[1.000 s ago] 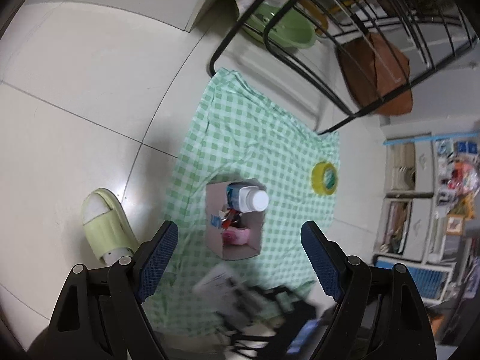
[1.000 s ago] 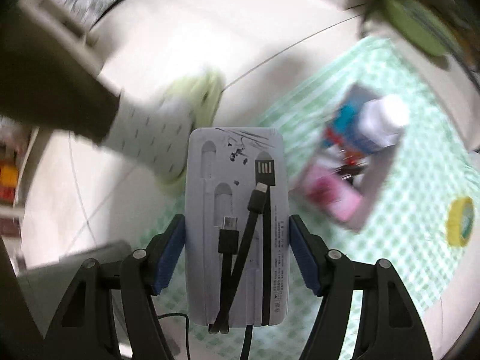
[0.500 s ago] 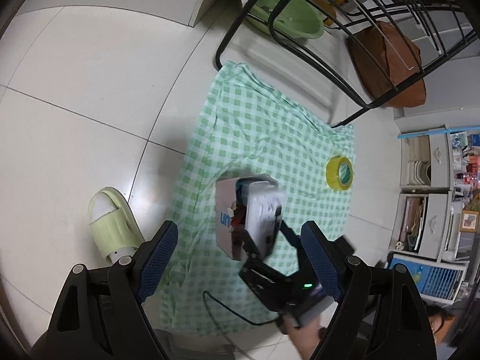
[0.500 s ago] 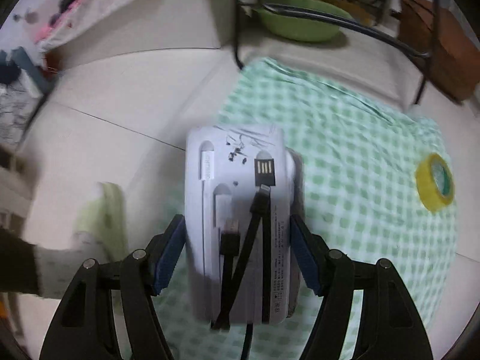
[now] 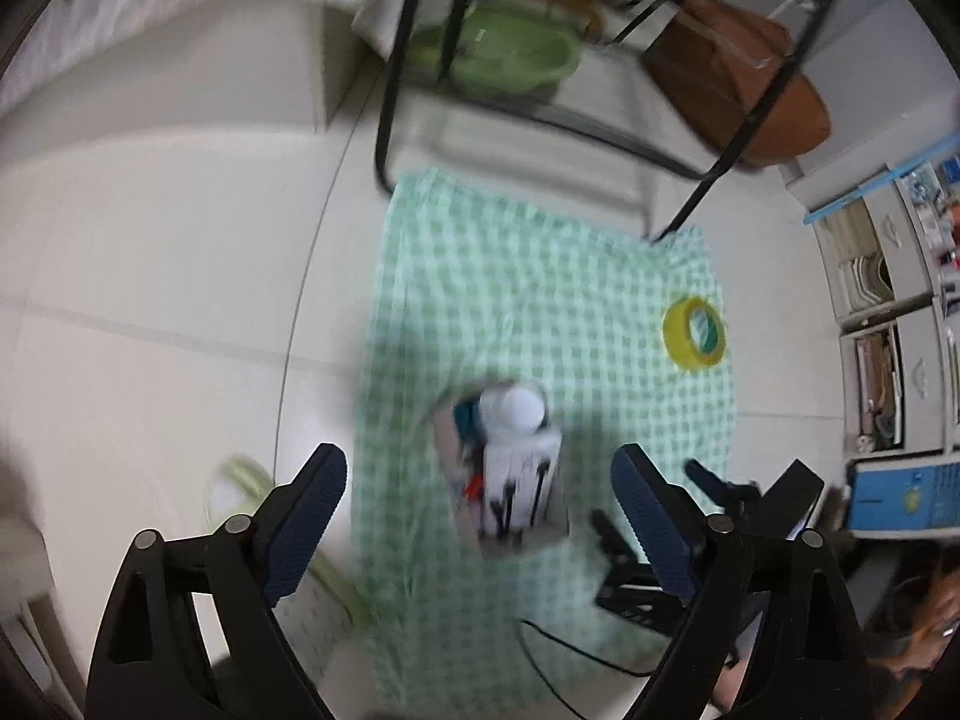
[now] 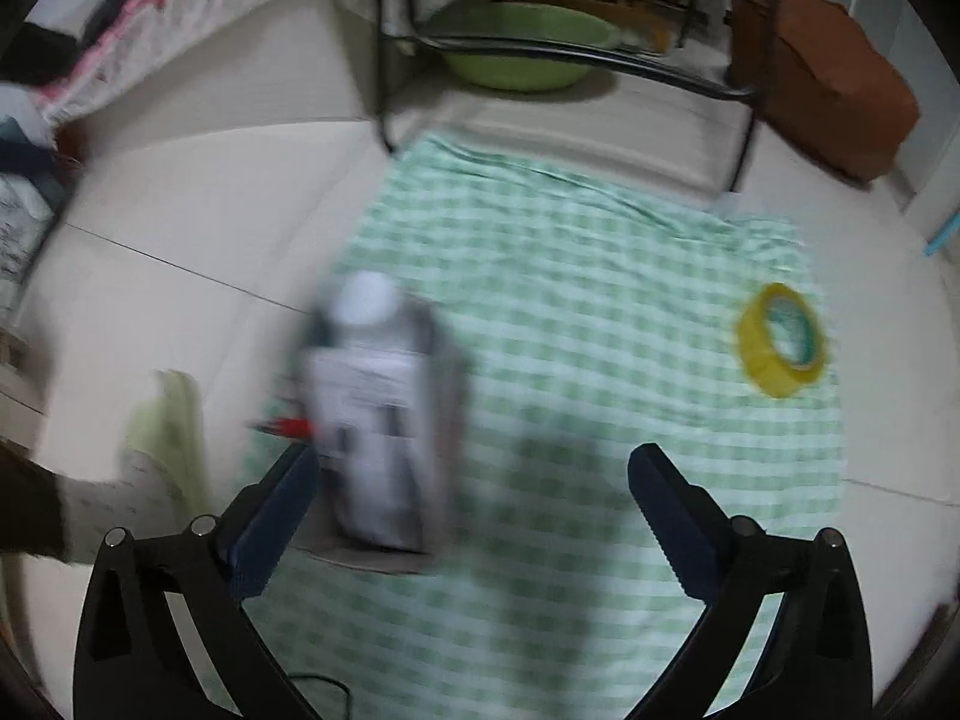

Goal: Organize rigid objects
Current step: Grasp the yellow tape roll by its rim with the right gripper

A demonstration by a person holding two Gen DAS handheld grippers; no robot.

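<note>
The right gripper (image 6: 474,480) is shown with jaws just spread wide, nothing between them; the white power bank (image 6: 384,420) stands in the cardboard box (image 5: 510,480) on the checked cloth (image 6: 600,330). The left gripper (image 5: 480,498) is likewise released.

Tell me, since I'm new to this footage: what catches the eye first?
The green checked cloth spread on the pale floor, with a cardboard box near its left edge holding a white power bank and a white-capped bottle. A yellow tape roll lies alone toward the right edge.
</note>
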